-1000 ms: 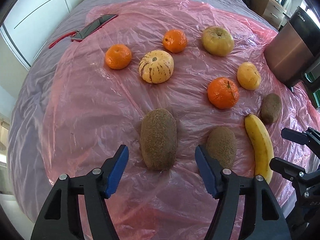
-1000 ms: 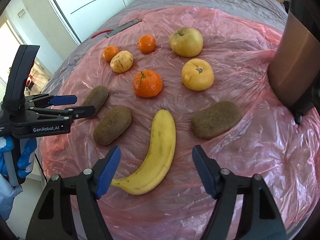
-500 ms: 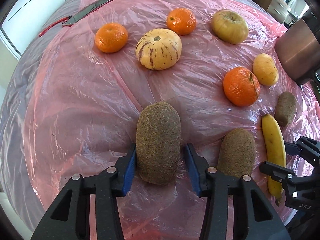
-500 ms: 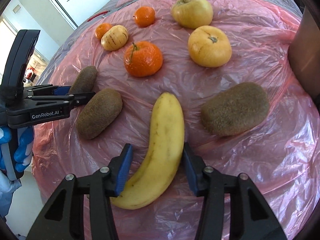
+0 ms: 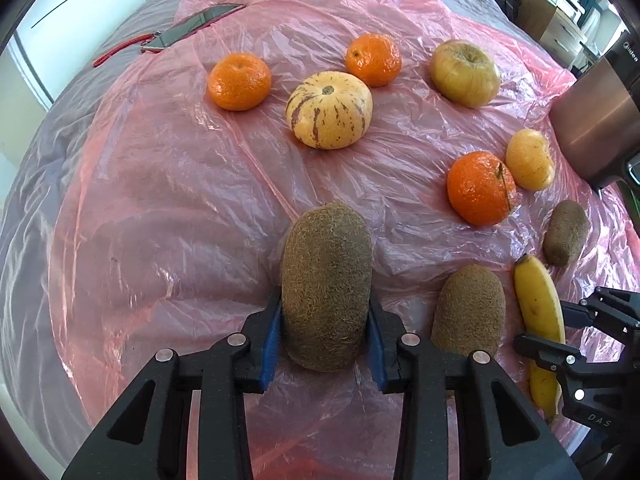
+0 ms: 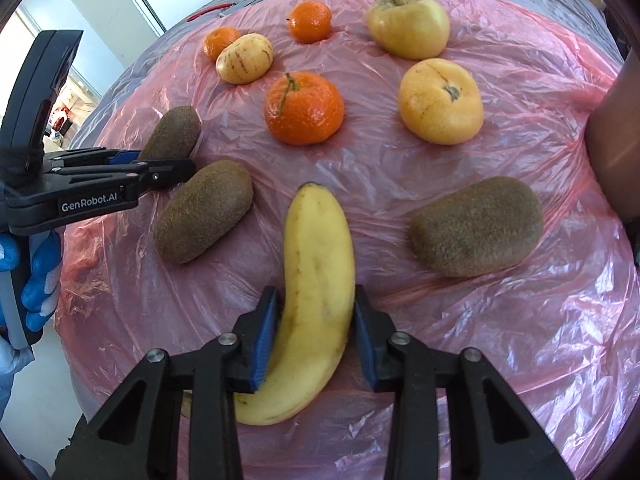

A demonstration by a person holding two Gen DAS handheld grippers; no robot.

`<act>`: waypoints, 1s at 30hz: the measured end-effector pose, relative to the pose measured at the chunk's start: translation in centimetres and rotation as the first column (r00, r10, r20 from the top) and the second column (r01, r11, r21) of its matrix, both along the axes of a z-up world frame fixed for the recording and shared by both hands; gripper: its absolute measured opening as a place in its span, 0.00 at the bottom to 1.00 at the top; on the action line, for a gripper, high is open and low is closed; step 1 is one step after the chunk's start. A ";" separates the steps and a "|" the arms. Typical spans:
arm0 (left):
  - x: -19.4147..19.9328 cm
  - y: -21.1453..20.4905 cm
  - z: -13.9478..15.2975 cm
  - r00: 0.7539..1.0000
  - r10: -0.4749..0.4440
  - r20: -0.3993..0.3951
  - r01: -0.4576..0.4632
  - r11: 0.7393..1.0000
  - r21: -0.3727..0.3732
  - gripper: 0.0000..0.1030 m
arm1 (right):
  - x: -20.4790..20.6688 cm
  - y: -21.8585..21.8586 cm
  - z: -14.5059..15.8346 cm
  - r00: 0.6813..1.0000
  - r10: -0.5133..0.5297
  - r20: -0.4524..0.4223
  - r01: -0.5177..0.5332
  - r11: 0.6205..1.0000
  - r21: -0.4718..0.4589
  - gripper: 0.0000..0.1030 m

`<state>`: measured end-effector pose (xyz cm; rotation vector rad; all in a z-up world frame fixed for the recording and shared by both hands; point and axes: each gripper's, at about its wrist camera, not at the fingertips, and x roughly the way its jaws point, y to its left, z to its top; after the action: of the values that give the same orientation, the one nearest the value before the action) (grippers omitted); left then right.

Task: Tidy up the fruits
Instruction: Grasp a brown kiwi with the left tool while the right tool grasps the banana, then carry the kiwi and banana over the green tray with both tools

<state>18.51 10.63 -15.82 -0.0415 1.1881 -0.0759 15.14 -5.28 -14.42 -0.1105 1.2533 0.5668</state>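
The left gripper (image 5: 326, 338), black with blue pads, is clamped on a large fuzzy brown kiwi (image 5: 327, 286) lying on the crinkled pink plastic sheet (image 5: 160, 208); its jaws have just been closing and the pads now press the fruit's two flanks near its lower end. In the left wrist view, a second brown kiwi (image 5: 470, 310) lies at about four o'clock from the held one, just beside it, and a third, smaller-looking kiwi (image 5: 566, 232) sits farther off at three o'clock. At twelve o'clock from the held kiwi rests a cream, purple-striped round melon (image 5: 329, 110), with one small orange mandarin (image 5: 239, 81) at its ten o'clock and another (image 5: 373, 59) at its one o'clock. A yellow-green apple (image 5: 465, 73) lies at two o'clock, well apart, and a bigger stemmed orange mandarin (image 5: 481, 188) touches or nearly touches a pale yellow round fruit (image 5: 530, 159). The right gripper (image 6: 315, 334) has likewise just been closing and now grips a long yellow banana (image 6: 316, 300) around its lower half, the banana's tip pointing to twelve o'clock. A brown metal appliance (image 5: 596, 128) stands at the sheet's right edge, and a blue-gloved hand (image 6: 38, 284) holds the left gripper's handle.
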 end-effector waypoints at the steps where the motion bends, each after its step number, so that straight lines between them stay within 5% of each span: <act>1: -0.4 0.0 0.2 1.000 0.005 0.009 -0.005 1.000 -0.008 0.31 | -0.1 0.0 0.2 1.000 -0.002 0.001 0.002 1.000 0.004 0.00; 18: -6.5 1.2 5.8 0.987 0.066 0.144 -0.048 0.991 -0.123 0.31 | -2.7 -0.9 5.7 0.995 -0.056 0.079 0.050 0.996 0.076 0.00; 30: -8.8 -4.7 11.7 0.971 -0.046 0.233 0.073 0.991 -0.110 0.31 | -5.4 -8.5 9.9 0.972 -0.167 0.165 0.145 0.980 0.138 0.00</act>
<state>9.69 5.98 -4.09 -0.0983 0.9520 -0.1987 9.70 -13.74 -4.51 0.0432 1.0416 0.4870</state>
